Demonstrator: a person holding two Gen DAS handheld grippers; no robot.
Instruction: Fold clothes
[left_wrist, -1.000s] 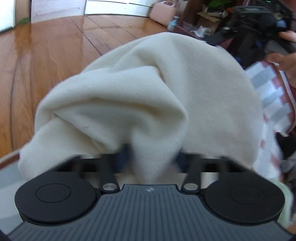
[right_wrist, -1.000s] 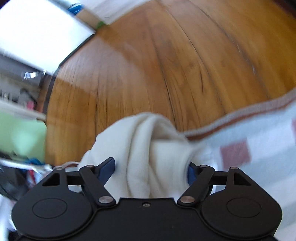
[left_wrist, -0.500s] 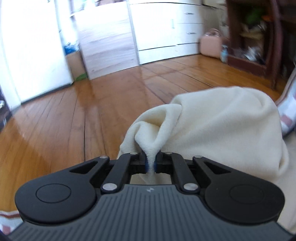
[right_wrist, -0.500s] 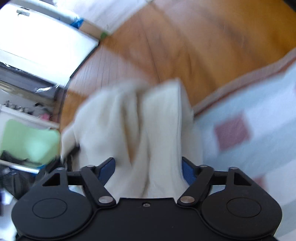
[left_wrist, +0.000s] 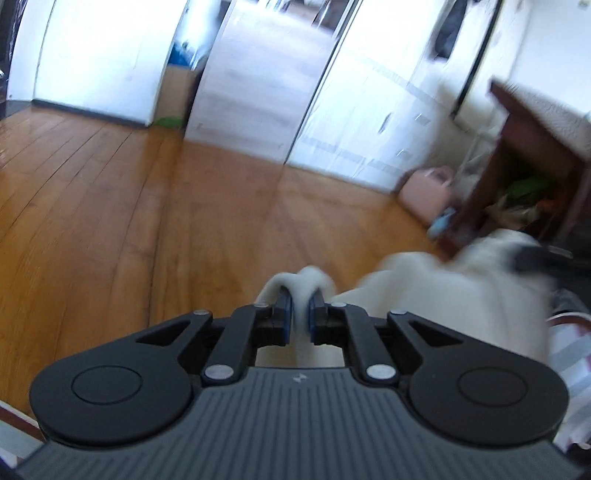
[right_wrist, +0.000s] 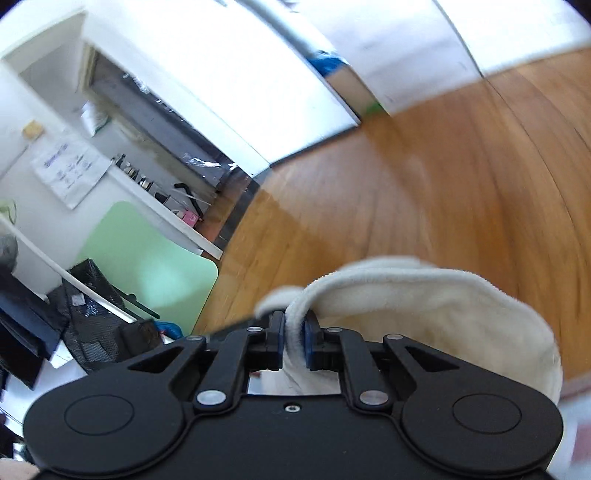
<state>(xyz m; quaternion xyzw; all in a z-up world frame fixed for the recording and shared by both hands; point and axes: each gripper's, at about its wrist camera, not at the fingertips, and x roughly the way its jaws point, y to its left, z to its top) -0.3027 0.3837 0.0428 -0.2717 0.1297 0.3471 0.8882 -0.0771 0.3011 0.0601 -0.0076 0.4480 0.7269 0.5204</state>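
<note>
Between the blue pads of your left gripper (left_wrist: 299, 308) sits a pinched fold of the cream fleece garment (left_wrist: 436, 291); the jaws are drawn in narrow on it, with a small loop of cloth bulging just past the fingertips. The rest of the garment trails off to the right of that gripper, blurred, above the wooden floor (left_wrist: 147, 229). A striped cloth (left_wrist: 569, 354) shows at the right edge. Farther back stand a pink bag (left_wrist: 428, 194) and a dark wooden shelf unit (left_wrist: 532, 147).

Your right gripper (right_wrist: 294, 336) is likewise closed narrow on a thick rolled edge of the fleece garment (right_wrist: 424, 306), which billows out to the right of the fingers in a rounded pouch. Left of it you see a pale green panel (right_wrist: 147, 266) and black bags (right_wrist: 92, 302).
</note>
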